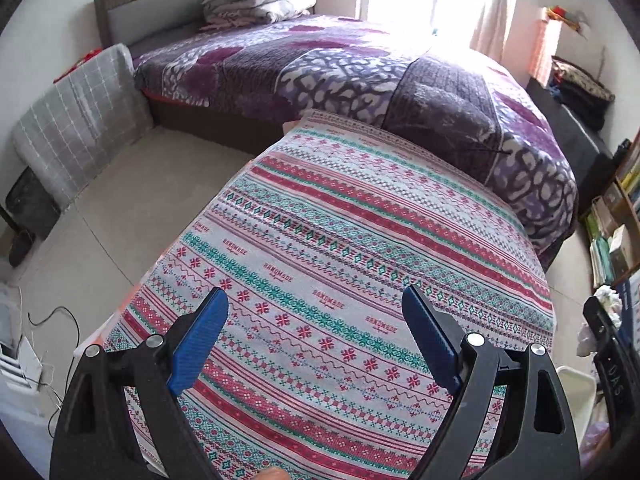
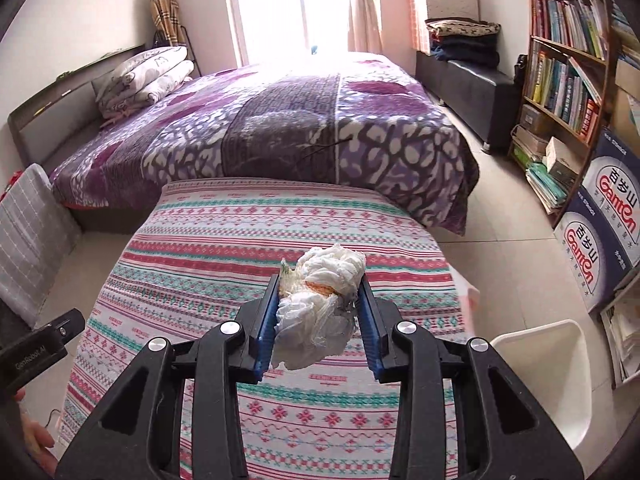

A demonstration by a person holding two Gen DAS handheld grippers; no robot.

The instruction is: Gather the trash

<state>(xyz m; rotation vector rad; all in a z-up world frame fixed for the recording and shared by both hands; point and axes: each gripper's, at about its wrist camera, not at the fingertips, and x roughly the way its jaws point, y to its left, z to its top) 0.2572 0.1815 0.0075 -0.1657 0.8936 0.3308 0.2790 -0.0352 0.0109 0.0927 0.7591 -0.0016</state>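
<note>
My right gripper is shut on a wad of crumpled white tissue and plastic trash with an orange patch, held above the table covered by a patterned red, green and white cloth. A white bin stands on the floor just right of the table. My left gripper is open and empty above the same cloth. In the left wrist view the right gripper with the trash shows at the right edge, above the bin's rim.
A bed with a purple patterned blanket lies beyond the table. A bookshelf and stacked cartons line the right wall. A dark bench stands by the window. A grey cushion and cables are at the left.
</note>
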